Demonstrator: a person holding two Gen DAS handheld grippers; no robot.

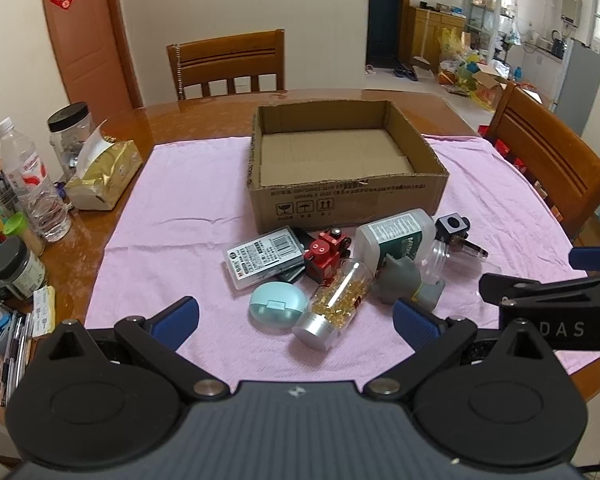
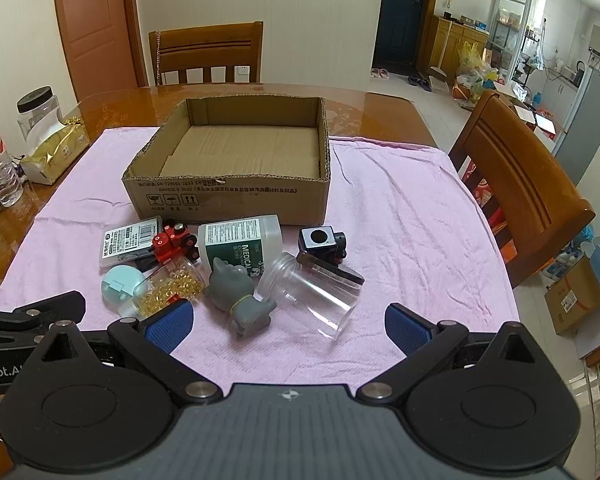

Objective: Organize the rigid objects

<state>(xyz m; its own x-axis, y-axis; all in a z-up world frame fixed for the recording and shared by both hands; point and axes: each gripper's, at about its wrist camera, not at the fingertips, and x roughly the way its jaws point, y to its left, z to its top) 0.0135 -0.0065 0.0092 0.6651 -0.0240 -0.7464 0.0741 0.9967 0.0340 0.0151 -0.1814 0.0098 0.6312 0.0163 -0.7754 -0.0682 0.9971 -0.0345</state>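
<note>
Both the left gripper [image 1: 296, 320] and right gripper [image 2: 288, 322] hover with jaws wide apart and empty, near the cluttered pile, since the cardboard box [image 2: 228, 196] beyond awaits filling.

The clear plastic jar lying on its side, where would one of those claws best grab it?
Across its round middle, coming down from above. The clear jar lies on its side on the pink cloth, open mouth toward the camera, so its smooth walls offer two opposite faces. The open right gripper is nearest; the grey toy crowds its left.
</note>
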